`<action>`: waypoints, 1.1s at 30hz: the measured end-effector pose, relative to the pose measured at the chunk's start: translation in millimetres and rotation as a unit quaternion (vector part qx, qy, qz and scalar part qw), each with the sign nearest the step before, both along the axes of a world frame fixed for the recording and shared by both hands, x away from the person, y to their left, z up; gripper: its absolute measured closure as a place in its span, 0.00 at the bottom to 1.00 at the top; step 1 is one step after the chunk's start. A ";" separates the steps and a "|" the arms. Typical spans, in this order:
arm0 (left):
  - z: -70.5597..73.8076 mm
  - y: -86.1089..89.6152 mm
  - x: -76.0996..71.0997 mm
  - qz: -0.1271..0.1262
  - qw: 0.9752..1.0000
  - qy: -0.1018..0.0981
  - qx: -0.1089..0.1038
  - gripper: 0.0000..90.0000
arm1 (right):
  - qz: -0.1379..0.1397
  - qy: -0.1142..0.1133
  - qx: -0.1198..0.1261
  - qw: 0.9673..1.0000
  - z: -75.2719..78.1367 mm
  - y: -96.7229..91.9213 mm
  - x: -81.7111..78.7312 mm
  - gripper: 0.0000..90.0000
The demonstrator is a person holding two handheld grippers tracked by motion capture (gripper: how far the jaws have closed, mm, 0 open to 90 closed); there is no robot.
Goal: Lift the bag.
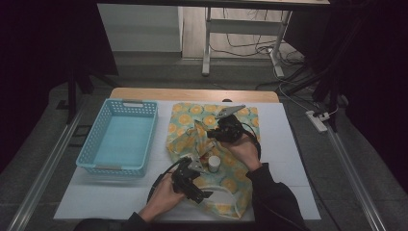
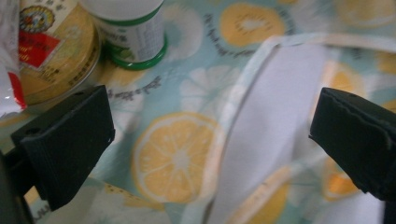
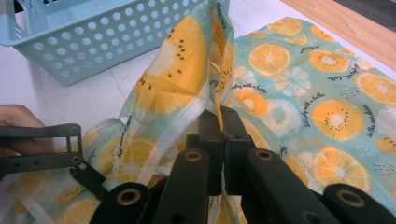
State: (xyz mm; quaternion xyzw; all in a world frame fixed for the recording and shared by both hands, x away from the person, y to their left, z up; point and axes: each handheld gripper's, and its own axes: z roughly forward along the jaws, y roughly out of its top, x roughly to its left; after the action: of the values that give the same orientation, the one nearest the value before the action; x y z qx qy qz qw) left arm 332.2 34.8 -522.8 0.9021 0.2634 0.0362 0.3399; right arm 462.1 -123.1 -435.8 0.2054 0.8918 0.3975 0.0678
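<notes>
A cloth printed with orange and lemon slices lies spread on the white mat. My right gripper is shut on a fold of the cloth and holds it up in a peak; the jaws meet on the fabric. My left gripper hovers open low over the cloth's near part, its jaws wide apart with a hemmed edge and the pale underside of the cloth between them, untouched. On the cloth stand a white bottle with a green band and a gold tin with a red label.
A light blue perforated basket stands on the mat left of the cloth, its wall close to the lifted fold. The wooden table edge runs along the back. White mat lies bare right of the cloth.
</notes>
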 end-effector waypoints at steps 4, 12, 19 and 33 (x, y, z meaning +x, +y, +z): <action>-6.8 -3.1 2.8 -0.003 1.000 0.005 0.010 0.00 | 0.000 0.001 -0.001 1.000 0.0 1.0 -0.8 1.00; -12.6 -6.1 5.0 0.003 0.999 -0.016 0.037 0.03 | 0.001 0.000 -0.001 1.000 -1.0 0.5 0.3 1.00; -9.0 -3.8 2.2 -0.013 0.999 -0.022 0.032 0.23 | 0.000 0.002 -0.001 1.000 -0.9 1.0 -0.5 1.00; -4.9 4.8 9.7 0.004 1.000 0.003 0.018 0.86 | 0.001 0.004 -0.006 1.000 -2.6 1.7 0.2 1.00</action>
State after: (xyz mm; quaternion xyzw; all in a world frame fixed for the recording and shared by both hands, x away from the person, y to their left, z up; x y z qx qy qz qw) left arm 341.9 39.5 -527.6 0.9073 0.2671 0.0394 0.3225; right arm 462.2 -121.3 -438.4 0.2061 0.8943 0.3917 0.0650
